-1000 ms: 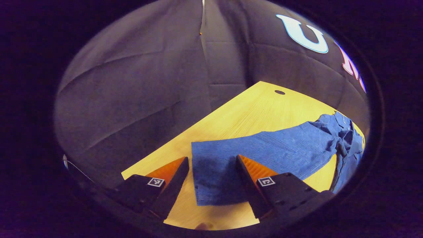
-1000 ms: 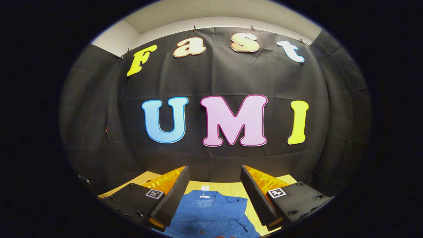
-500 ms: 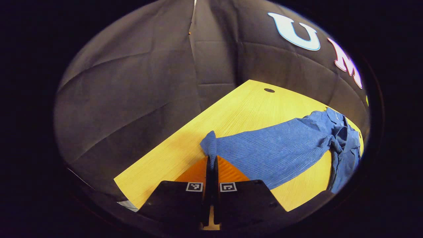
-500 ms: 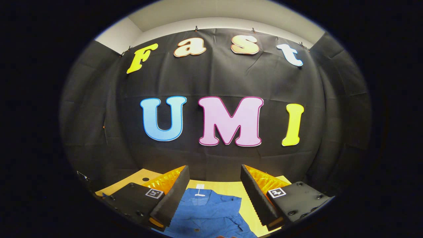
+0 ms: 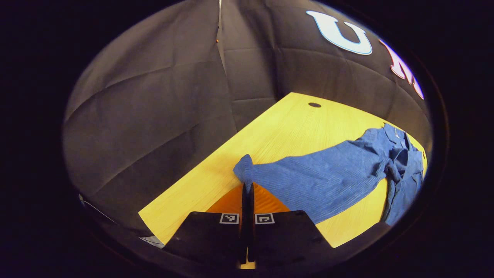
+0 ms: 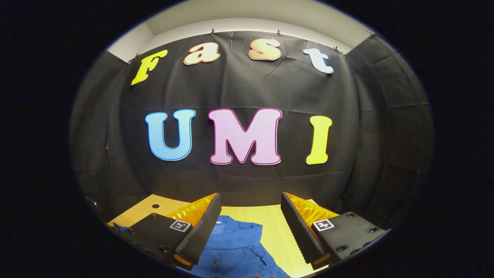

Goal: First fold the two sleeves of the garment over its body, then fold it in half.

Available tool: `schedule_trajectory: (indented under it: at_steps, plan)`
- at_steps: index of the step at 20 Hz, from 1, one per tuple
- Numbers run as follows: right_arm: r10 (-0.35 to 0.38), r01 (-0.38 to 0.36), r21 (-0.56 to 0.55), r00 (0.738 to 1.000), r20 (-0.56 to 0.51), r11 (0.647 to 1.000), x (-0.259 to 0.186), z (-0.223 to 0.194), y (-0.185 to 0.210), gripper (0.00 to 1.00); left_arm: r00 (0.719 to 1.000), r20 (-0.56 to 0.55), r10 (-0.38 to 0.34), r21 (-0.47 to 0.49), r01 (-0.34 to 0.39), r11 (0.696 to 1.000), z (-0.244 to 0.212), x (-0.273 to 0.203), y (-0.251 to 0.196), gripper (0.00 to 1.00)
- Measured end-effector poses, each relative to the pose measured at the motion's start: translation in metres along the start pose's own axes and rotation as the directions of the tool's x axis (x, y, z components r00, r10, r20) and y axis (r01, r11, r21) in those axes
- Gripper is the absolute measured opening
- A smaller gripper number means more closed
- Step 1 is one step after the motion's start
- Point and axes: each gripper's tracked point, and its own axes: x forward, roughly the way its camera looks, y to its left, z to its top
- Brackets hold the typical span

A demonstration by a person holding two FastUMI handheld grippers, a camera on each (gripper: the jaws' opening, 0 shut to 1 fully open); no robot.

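Our left gripper [image 5: 247, 185] pinches the cuff of the blue shirt's sleeve [image 5: 316, 177] on the wooden table [image 5: 285, 127]; our right gripper [image 6: 251, 216] hovers open above. No fold is made yet.

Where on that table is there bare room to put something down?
The table is bare between the sleeve and the back wall, around the small hole. A bare strip also lies right of the shirt. It is crowded where the left gripper pinches the sleeve end.
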Motion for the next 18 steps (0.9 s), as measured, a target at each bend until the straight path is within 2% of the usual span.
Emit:
schedule_trajectory:
  at_steps: [5, 9, 15, 16, 17, 18]
  plan:
    - [0.008, -0.008, 0.008, 1.0, -0.008, 1.0, -0.006, -0.003, -0.008, 0.99, 0.995, 0.042, -0.09, 0.064, 0.088, 0.994, 0.026, -0.021, -0.039, 0.0]
    - [0.002, -0.001, 0.031, 1.0, -0.02, 1.0, -0.012, -0.007, -0.022, 0.98, 0.976, 0.092, -0.198, 0.077, 0.191, 0.978, 0.05, -0.045, -0.089, 0.0]
    - [-0.02, 0.021, 0.047, 1.0, -0.02, 0.999, -0.025, -0.006, -0.049, 0.99, 0.947, 0.142, -0.289, 0.101, 0.277, 0.956, 0.074, -0.084, -0.141, 0.0]
    - [-0.023, 0.024, 0.05, 1.0, -0.016, 0.998, -0.026, -0.006, -0.054, 0.89, 0.941, 0.149, -0.302, 0.109, 0.288, 0.951, 0.078, -0.092, -0.148, 0.0]
    - [-0.028, 0.028, 0.05, 1.0, -0.013, 0.998, -0.028, -0.005, -0.057, 0.98, 0.936, 0.153, -0.317, 0.117, 0.301, 0.946, 0.082, -0.097, -0.156, 0.0]
    - [-0.028, 0.029, 0.053, 0.999, -0.015, 0.998, -0.03, -0.006, -0.061, 0.98, 0.93, 0.156, -0.332, 0.124, 0.315, 0.941, 0.085, -0.104, -0.165, 0.0]
